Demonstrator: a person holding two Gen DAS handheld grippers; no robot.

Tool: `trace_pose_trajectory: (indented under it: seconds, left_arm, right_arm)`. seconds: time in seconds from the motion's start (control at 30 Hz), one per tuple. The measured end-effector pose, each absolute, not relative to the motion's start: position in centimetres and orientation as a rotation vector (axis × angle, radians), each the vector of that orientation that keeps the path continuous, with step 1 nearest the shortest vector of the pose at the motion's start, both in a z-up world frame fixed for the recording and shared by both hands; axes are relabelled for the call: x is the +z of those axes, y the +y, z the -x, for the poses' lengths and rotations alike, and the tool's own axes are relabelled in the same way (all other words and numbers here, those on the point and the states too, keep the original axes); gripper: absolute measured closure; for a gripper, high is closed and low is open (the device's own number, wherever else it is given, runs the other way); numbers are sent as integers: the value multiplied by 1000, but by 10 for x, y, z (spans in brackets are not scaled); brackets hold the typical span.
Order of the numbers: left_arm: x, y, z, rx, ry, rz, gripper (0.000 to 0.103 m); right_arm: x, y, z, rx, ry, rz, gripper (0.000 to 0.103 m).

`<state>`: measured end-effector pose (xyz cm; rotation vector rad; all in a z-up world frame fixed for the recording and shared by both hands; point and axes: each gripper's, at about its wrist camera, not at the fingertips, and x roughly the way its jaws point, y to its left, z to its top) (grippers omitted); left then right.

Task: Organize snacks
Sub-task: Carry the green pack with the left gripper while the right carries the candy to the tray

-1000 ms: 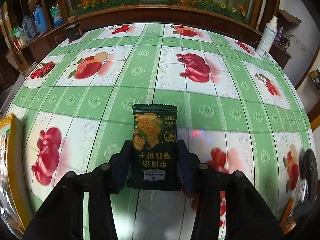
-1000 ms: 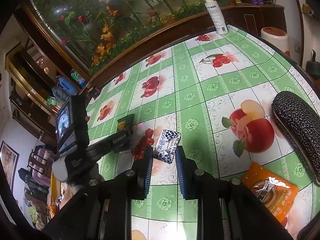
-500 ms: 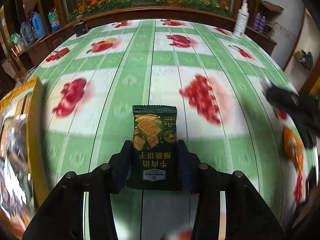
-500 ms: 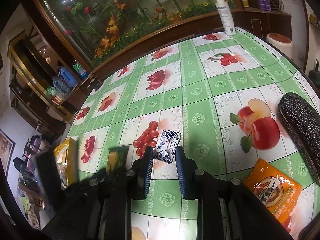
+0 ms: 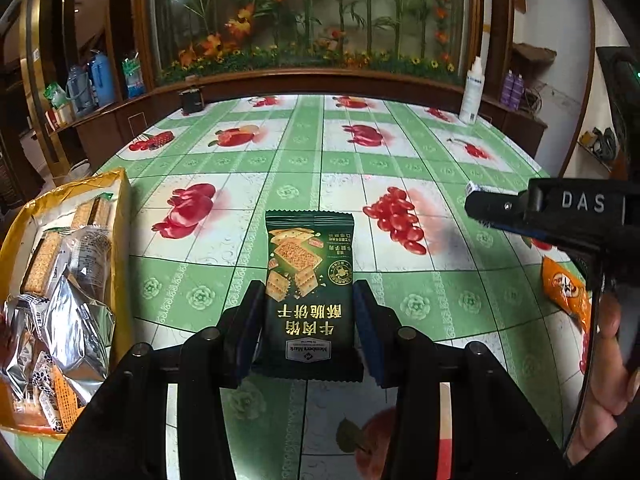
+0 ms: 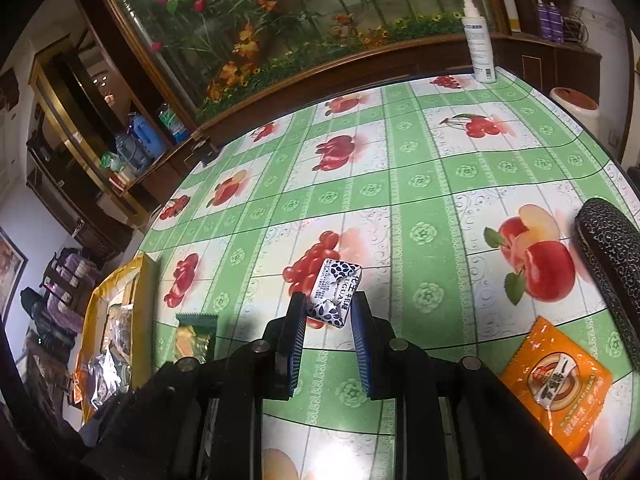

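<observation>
Open desk bounded by clutter on both sides

The desk (image 5: 304,160) centre is left bare; the left edge is blocked by a yellow snack box (image 5: 60,280), the right by an orange packet (image 6: 556,380) and black case (image 6: 612,264).

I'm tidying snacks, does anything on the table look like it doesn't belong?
Yes: a black patterned case lies at the table's right edge beside the orange snack packet, and a white spray bottle stands at the far edge. Neither looks like a snack.

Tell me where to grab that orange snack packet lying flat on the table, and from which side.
Take the orange packet by its crimped top edge, the corner toward the middle of the table. It lies flat, so come in low from that open side; the dark patterned case crowds its far right.
</observation>
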<state>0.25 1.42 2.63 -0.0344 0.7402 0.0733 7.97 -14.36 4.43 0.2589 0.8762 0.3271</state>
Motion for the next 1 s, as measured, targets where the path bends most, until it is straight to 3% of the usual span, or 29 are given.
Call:
trace_pose_trajectory:
  seconds: [1.0]
  left_arm:
    - [32, 13, 17, 125, 670, 4, 61]
  right_arm:
    - [48, -132, -72, 367, 847, -227, 80]
